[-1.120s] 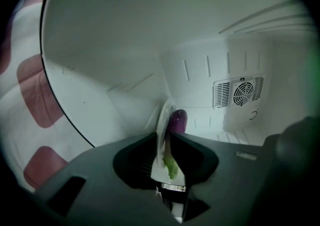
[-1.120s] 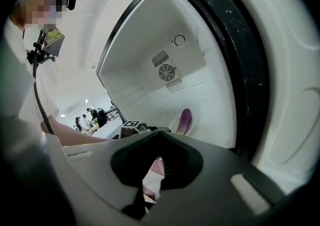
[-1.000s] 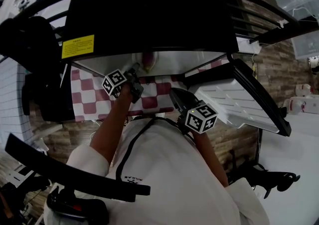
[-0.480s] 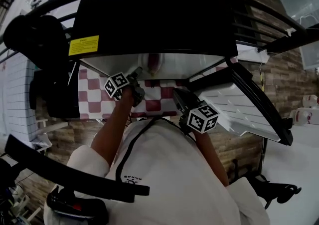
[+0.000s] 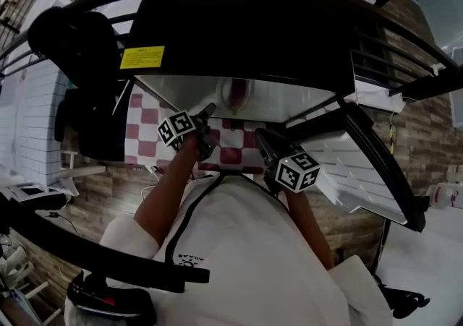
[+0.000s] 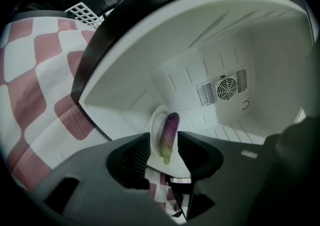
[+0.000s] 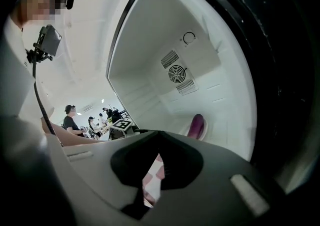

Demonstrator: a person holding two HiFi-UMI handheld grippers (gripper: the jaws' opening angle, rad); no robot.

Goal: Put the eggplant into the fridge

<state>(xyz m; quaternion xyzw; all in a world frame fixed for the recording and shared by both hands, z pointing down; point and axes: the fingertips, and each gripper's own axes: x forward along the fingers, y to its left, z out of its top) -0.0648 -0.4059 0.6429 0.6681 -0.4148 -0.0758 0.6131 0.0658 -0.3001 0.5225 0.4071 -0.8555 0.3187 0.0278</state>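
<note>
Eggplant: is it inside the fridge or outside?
Inside. The eggplant lies on a white plate, with the fridge walls around it.

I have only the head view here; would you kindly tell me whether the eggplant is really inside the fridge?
Observer: Yes, the left gripper view shows the eggplant lying on a white plate inside the fridge.
Operator: Do the left tongs grip it?
Observer: No, the left tongs stand apart, having just opened wide and eased in slightly; the eggplant shows through their gap, unpressed.
Operator: And the right tongs?
Observer: The right gripper view shows the right tongs shut, holding nothing.
</note>
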